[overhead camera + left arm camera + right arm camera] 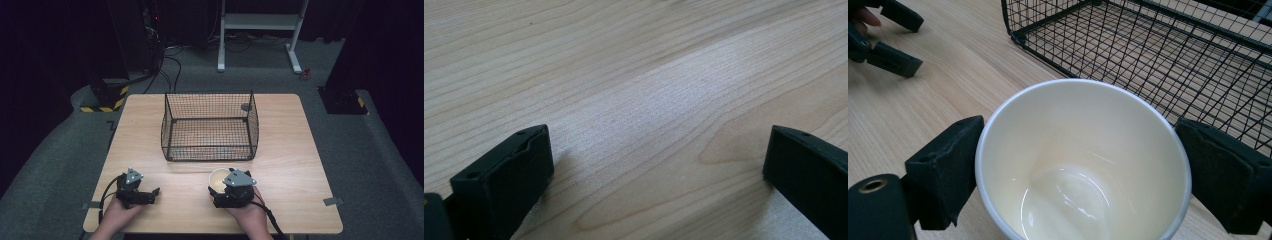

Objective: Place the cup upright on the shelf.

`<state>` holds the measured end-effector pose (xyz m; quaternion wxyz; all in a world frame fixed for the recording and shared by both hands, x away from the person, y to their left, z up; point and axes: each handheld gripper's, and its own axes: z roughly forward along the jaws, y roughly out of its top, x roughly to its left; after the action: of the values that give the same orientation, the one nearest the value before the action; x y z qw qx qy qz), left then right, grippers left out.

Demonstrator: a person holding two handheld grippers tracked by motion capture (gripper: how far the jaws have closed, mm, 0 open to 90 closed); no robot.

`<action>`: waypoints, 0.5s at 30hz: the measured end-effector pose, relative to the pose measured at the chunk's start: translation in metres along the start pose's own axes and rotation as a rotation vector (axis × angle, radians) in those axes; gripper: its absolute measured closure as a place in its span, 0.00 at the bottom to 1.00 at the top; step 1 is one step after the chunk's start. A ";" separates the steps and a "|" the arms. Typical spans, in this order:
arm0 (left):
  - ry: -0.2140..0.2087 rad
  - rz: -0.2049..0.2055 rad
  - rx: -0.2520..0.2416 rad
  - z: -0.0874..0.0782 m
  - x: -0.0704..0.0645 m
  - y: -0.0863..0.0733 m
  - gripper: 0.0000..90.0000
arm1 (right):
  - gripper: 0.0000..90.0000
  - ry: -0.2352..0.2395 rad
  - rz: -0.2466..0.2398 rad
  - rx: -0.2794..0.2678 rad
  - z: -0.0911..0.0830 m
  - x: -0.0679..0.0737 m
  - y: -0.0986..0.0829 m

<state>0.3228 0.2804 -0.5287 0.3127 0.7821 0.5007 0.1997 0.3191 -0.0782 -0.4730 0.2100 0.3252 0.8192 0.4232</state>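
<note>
A cream paper cup (218,179) stands upright and empty on the wooden table (290,165), just in front of the wire basket. My right gripper (220,186) is shut on the cup (1083,165), with one black jaw pressed against each side below the rim. My left gripper (151,194) rests low on the table at the front left, open, its jaws pointing right. In the left gripper view, only bare wood lies between its wide-apart fingers (514,170). The left gripper (918,44) also shows far off in the right gripper view, at the upper left.
A black wire basket (210,150) sits empty in the middle of the table, its near wall (1148,50) just beyond the cup. Grey carpet, cables and a white stand frame (260,22) lie beyond the table's far edge.
</note>
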 end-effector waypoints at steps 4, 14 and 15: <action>-0.001 0.001 0.000 0.000 0.000 0.000 0.00 | 0.10 -0.011 -0.002 -0.002 -0.002 0.000 0.000; -0.001 0.004 0.000 0.000 0.000 0.000 0.00 | 0.11 -0.017 0.012 -0.010 -0.005 -0.005 0.002; -0.002 0.002 0.000 0.000 0.000 0.000 0.00 | 0.11 -0.020 0.013 -0.010 -0.005 -0.005 0.002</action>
<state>0.3227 0.2805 -0.5287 0.3130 0.7826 0.4997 0.1994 0.3202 -0.0840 -0.4678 0.2169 0.3337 0.8129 0.4253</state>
